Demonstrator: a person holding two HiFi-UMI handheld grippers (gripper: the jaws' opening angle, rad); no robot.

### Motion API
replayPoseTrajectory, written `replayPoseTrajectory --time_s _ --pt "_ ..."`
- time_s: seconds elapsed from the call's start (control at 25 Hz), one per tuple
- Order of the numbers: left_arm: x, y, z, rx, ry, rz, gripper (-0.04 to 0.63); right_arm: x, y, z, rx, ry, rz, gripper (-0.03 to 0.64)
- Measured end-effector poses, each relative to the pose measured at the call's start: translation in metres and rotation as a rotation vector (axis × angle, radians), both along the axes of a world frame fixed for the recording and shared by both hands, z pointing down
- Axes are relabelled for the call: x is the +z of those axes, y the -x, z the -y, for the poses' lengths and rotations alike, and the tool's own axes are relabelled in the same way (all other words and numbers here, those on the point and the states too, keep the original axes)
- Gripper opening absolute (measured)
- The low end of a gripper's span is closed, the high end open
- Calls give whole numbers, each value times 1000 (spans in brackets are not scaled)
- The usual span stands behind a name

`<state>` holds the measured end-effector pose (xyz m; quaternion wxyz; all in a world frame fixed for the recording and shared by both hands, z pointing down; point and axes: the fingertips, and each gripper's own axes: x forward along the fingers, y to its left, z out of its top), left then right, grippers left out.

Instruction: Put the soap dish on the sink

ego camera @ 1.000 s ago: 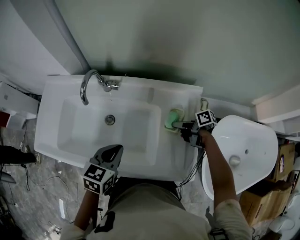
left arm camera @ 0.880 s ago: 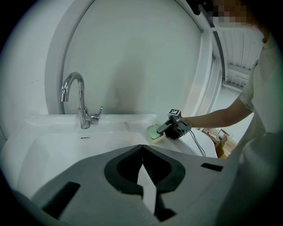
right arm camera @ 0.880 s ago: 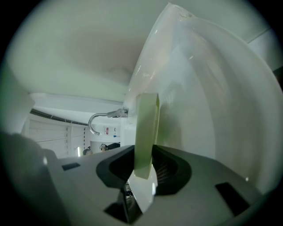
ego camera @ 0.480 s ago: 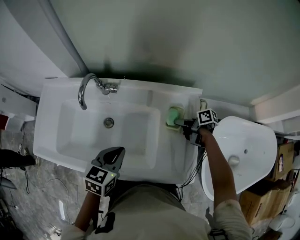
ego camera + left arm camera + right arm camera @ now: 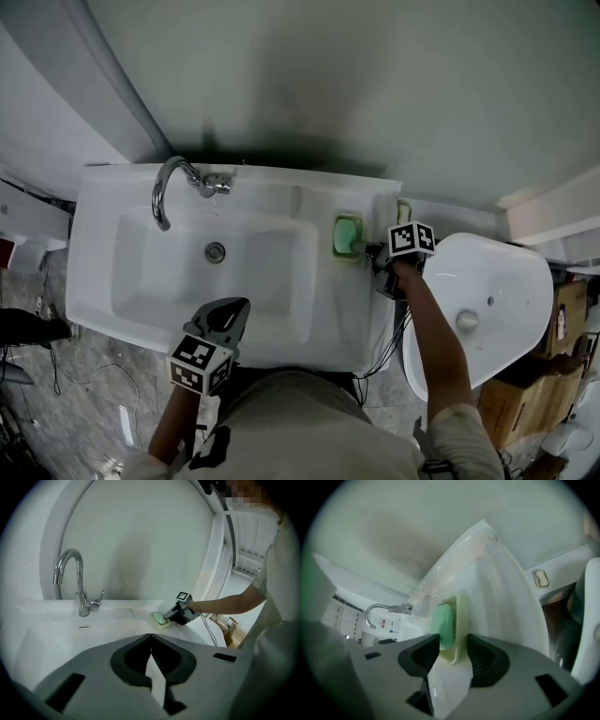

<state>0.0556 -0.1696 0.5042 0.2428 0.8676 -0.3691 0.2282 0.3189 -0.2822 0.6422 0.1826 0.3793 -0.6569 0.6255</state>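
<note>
The pale soap dish (image 5: 348, 237) holding a green bar of soap lies flat on the right ledge of the white sink (image 5: 103, 192). It also shows in the left gripper view (image 5: 160, 618) and in the right gripper view (image 5: 449, 630). My right gripper (image 5: 362, 248) (image 5: 453, 644) sits at the dish's near end. Its jaws have just been opening and now stand on either side of that end with a little space showing. My left gripper (image 5: 228, 312) (image 5: 151, 635) hovers at the sink's front rim, jaws together and empty.
A chrome faucet (image 5: 173, 183) (image 5: 70, 583) stands at the back left of the basin, with the drain (image 5: 216, 251) in the middle. A second white basin (image 5: 487, 300) sits to the right of the sink. Cardboard boxes (image 5: 562, 319) are beyond it. The wall rises right behind.
The soap dish lies a little squarer on the ledge, with the right gripper still at its near end. The left gripper has stayed at the front rim.
</note>
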Motion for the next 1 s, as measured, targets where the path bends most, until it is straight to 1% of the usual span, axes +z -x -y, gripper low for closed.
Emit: replayPoseTrajectory --time_s 0.08,0.12,0.16,0.32,0.48,0.64,0.72,0.8,0.92,1.0 --pt "1 -1 1 6 6 -6 18 1 -3 2 4 -15 -44 192" --pt "2 -1 2 10 7 -7 18 0 -5 3 6 -27 -68 176" --pt "2 -1 3 13 6 -8 18 0 -6 4 7 -39 -87 173" --pt "1 0 5 21 9 -12 18 -5 -5 6 -4 -74 -130 183" --pt "-4 2 4 46 22 -8 18 -5 -6 4 0 -83 -171 228" --pt "-9 10 7 42 -11 -7 18 -17 -3 2 11 -131 -175 271" --pt "-11 14 8 40 -11 -9 18 -26 3 -3 -33 -169 -190 316" --pt "-12 19 8 38 -10 -12 18 -28 11 -13 -117 -196 -251 364" --pt "-12 22 7 40 -10 -14 18 -19 19 -24 -233 -210 -373 394" --pt "-13 22 7 45 -17 -13 18 -13 22 -26 -267 -217 -424 399"
